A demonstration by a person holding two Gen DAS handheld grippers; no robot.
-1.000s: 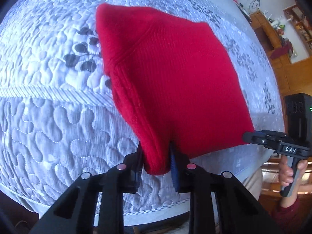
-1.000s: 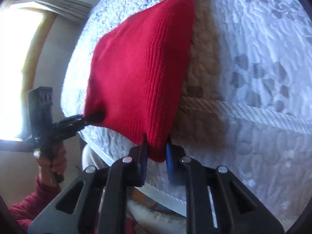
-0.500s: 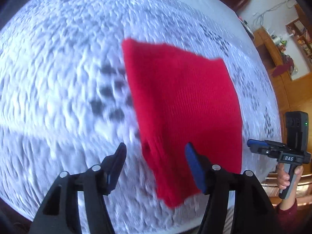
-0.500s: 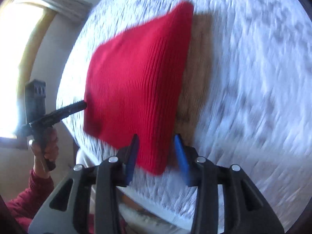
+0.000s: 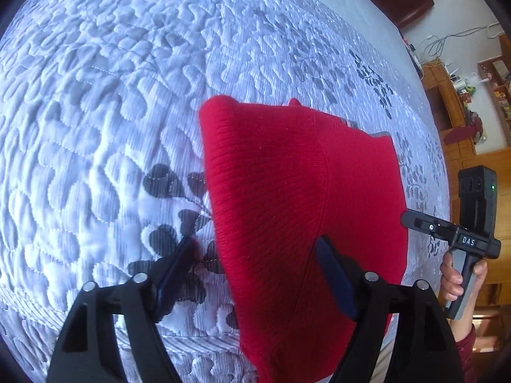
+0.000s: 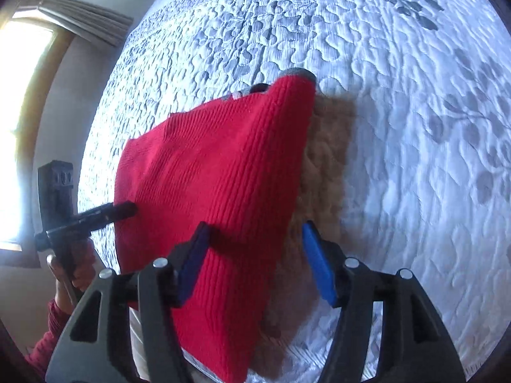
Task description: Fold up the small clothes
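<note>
A red knitted garment (image 5: 297, 198) lies folded flat on the quilted bed; it also shows in the right wrist view (image 6: 217, 172), with a bit of grey trim at its far edge (image 6: 297, 71). My left gripper (image 5: 255, 258) is open, its jaws wide apart over the garment's near left edge, holding nothing. My right gripper (image 6: 255, 249) is open, its jaws wide apart over the garment's near right edge, holding nothing. Each gripper shows in the other's view, the right one (image 5: 447, 233) and the left one (image 6: 95, 214), beside the garment's near edge.
The white quilted bedspread (image 5: 95, 95) with grey leaf prints spreads around the garment. The bed's near edge (image 5: 191, 348) runs just under the grippers. Wooden shelves (image 5: 463, 102) stand far right, a window and curtain (image 6: 48, 48) far left.
Both grippers let go of the garment's near corners and opened wide. The garment dropped flat on the bed. Both grippers have moved forward over its near edge.
</note>
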